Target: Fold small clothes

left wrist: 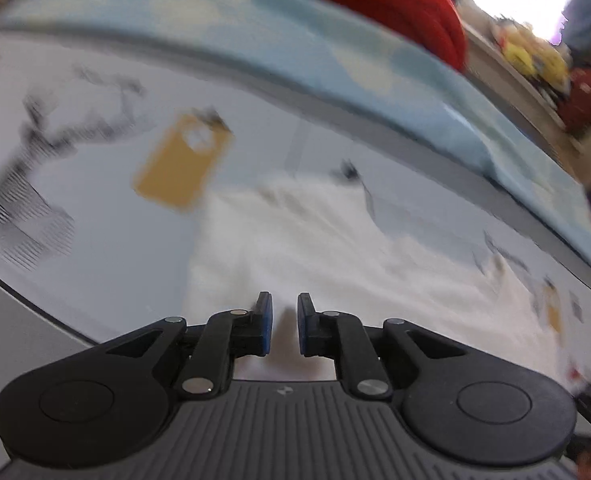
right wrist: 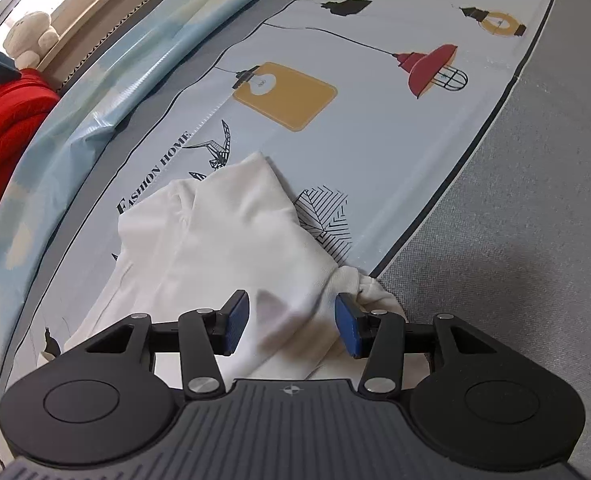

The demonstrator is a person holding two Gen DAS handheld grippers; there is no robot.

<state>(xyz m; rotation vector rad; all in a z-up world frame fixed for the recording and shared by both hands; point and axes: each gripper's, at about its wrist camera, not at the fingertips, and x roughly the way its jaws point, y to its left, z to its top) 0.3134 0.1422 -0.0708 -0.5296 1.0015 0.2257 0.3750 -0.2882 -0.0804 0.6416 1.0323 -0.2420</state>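
The left gripper (left wrist: 284,322) hangs released, narrowly parted, over the white garment (right wrist: 231,240) on the printed cloth (right wrist: 395,128); the right gripper (right wrist: 292,325) stands released, straddling a fold.

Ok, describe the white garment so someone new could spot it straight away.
Find the pale blue printed cloth with lamp drawings. The white garment lies rumpled on its near edge, just below the yellow square lamp print. It is the only plain white fabric there.

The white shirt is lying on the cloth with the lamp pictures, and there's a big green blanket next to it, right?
Not quite. The blanket is red, not green; the right wrist view shows it clearly. The rest holds: the white shirt lies on the cloth with the lamp pictures.
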